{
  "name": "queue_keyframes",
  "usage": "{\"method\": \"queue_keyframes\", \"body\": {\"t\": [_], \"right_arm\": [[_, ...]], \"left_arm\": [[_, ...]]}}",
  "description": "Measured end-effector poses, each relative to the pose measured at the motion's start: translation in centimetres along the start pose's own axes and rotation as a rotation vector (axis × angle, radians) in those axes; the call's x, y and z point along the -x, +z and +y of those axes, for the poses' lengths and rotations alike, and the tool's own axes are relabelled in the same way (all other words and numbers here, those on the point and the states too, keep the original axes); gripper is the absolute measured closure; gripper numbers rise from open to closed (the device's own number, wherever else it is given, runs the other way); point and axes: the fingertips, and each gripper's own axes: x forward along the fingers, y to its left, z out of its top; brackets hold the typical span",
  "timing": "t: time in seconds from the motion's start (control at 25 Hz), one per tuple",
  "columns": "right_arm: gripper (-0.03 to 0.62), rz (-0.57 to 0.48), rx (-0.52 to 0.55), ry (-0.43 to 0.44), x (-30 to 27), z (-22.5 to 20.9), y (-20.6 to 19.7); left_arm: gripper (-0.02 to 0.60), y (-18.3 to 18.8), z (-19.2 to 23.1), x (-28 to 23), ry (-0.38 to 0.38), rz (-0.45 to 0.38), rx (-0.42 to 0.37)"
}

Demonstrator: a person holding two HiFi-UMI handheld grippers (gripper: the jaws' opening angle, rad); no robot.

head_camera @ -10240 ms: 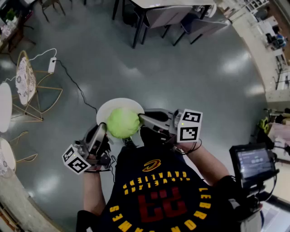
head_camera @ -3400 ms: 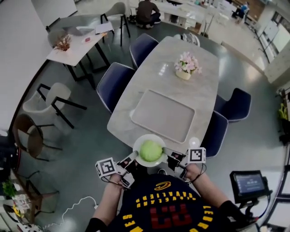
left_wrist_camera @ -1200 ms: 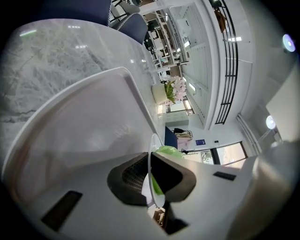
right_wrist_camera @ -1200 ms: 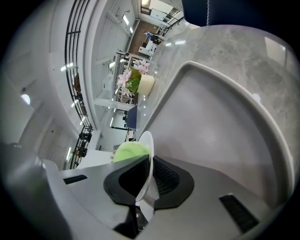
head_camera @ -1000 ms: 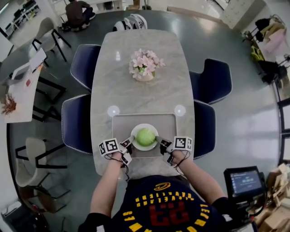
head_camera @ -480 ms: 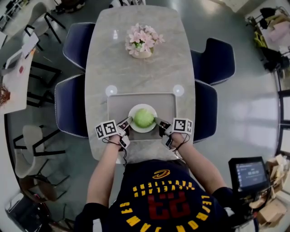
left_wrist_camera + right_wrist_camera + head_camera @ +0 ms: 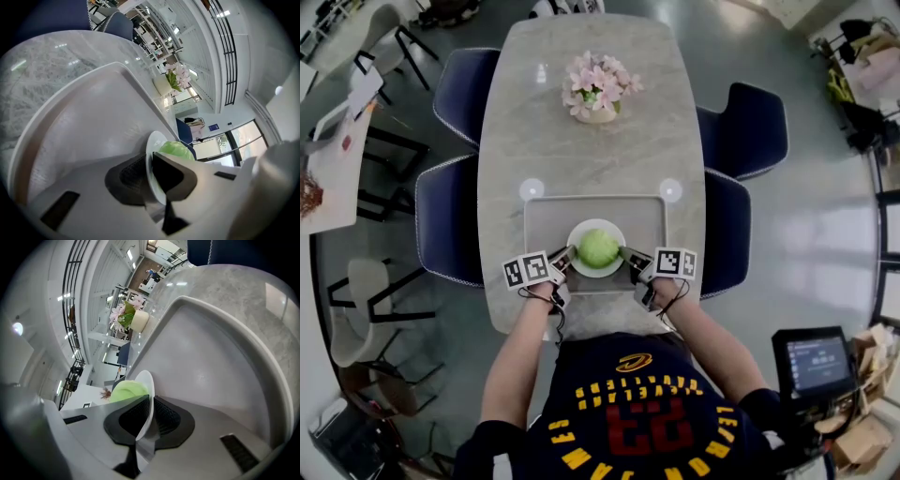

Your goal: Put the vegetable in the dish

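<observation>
While the left gripper (image 7: pixel 565 255) clamps one rim of the dish (image 7: pixel 578 234), the right gripper (image 7: pixel 628 254) clamps the opposite rim, so the dish spans the gap between the two tools. Each gripper's own view shows its jaws closed on the thin white rim, one pad on either face, with the rim edge running between them. The cabbage (image 7: pixel 598 248), round and pale green, sits in the middle of the dish, just past both sets of jaw tips and between the grippers. A grey tray (image 7: pixel 546 214) lies under the dish and stretches ahead of both tools and out to either side of them. Whether the dish touches the tray cannot be told. The tray lies on a marble table (image 7: pixel 581 150). Two small round discs (image 7: pixel 532 188) lie just beyond the tray's far corners, one ahead of each gripper. Well ahead of the tools, a pot of pink flowers (image 7: pixel 598 87) stands on the table. Dark blue chairs (image 7: pixel 448 225) flank the table outside both grippers.
</observation>
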Motion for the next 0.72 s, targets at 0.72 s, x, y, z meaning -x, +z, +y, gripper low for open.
{"method": "queue_keyframes", "body": {"t": [0.72], "right_arm": [[0.572,0.048,0.138,-0.179,-0.2,-0.95,0.15]], "left_arm": [[0.535,0.22,0.74,-0.54,0.192,0.035,-0.116]]}}
